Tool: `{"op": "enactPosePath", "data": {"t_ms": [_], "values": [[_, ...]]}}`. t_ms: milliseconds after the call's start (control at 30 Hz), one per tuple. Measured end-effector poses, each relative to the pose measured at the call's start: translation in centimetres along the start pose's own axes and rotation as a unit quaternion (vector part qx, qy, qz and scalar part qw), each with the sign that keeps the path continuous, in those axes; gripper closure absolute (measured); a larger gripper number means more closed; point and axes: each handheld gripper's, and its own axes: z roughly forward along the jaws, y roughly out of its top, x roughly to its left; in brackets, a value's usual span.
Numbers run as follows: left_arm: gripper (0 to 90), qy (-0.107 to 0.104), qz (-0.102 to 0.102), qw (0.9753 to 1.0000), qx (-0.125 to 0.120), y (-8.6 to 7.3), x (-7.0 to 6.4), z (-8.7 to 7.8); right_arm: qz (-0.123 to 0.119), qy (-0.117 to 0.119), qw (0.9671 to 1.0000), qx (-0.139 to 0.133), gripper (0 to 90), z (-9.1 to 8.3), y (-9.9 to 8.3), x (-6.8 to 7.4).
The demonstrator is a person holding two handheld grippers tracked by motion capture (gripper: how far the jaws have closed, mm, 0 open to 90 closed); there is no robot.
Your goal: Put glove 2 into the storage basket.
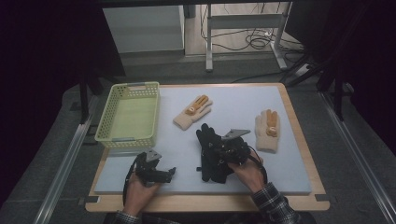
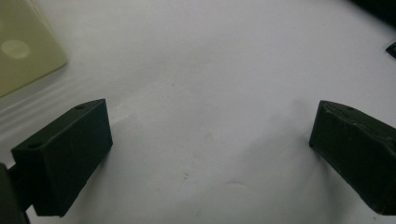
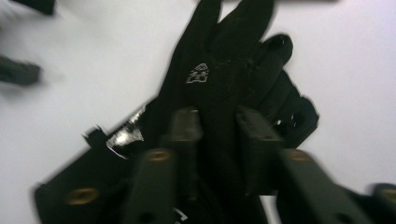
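1. The right claw (image 3: 217,123) was pinched on the black fabric glove (image 3: 224,70), which lay on the pale grey surface (image 1: 233,112) near its front edge.
2. The left claw (image 2: 210,154) stood spread wide over bare surface, grasping nothing.
3. The green perforated plastic basket (image 1: 128,114) held nothing (so sorting seemed barely begun); two cream knitted gloves with orange palms (image 1: 192,111) (image 1: 267,130) lay untouched.
4. Whether the black heap was one glove or a pair was hard to tell; motion blur muddied the right gripper view.
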Motion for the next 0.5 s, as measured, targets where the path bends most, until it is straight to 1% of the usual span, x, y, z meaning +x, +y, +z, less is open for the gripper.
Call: {"op": "enactPosePath", "data": {"t_ms": [33, 67, 100, 133, 167, 200, 267, 333, 367, 433, 467, 500], "values": [[0.0, 0.000, 0.002, 1.0000, 0.002, 0.0, 0.0, 0.0, -0.002, 0.000, 1.0000, 0.007, 50.2, 0.2, -0.1, 0.0], [0.0, 0.000, 0.000, 1.0000, 0.000, 0.0, 0.0, 0.0, -0.009, -0.003, 0.9999, 0.008, 44.9, 0.2, -0.2, 0.0], [0.0, 0.000, 0.000, 1.0000, 0.000, 0.0, 0.0, 0.0, -0.013, -0.003, 0.9999, 0.004, 41.3, 0.0, -0.1, 0.1], [0.0, 0.000, -0.001, 1.0000, 0.000, 0.0, 0.0, 0.0, -0.015, -0.002, 0.9999, -0.001, 38.8, -0.4, 0.0, 0.1], [0.0, 0.000, 0.000, 1.0000, 0.000, 0.0, 0.0, 0.0, -0.015, -0.003, 0.9998, -0.009, 36.8, -1.5, 0.3, -0.1], [0.0, 0.000, 0.000, 1.0000, 0.000, 0.0, 0.0, 0.0, -0.015, -0.003, 0.9998, -0.009, 36.8, -1.5, 0.3, -0.1], [0.0, 0.000, 0.000, 1.0000, 0.000, 0.0, 0.0, 0.0, -0.017, -0.005, 0.9997, -0.016, 37.0, -2.6, 0.4, -0.4], [0.0, 0.001, 0.000, 1.0000, 0.000, 0.0, 0.0, 0.0, -0.017, -0.003, 0.9997, -0.017, 39.3, -3.6, 0.3, -0.7], [0.0, 0.000, -0.002, 1.0000, 0.000, 0.0, 0.0, 0.0, -0.020, 0.001, 0.9997, -0.016, 46.4, -4.3, 0.1, -0.9], [0.0, 0.000, -0.003, 1.0000, -0.001, 0.0, 0.0, 0.0, -0.029, 0.002, 0.9995, -0.009, 51.1, -4.8, -0.3, -1.0], [0.0, 0.000, -0.003, 1.0000, -0.001, 0.0, -0.1, 0.0, -0.029, 0.002, 0.9995, -0.009, 51.1, -4.8, -0.3, -1.0], [0.0, 0.000, -0.003, 1.0000, -0.002, 0.0, -0.1, 0.0, -0.031, 0.002, 0.9995, -0.006, 55.0, -5.0, -0.7, -1.1]]}}
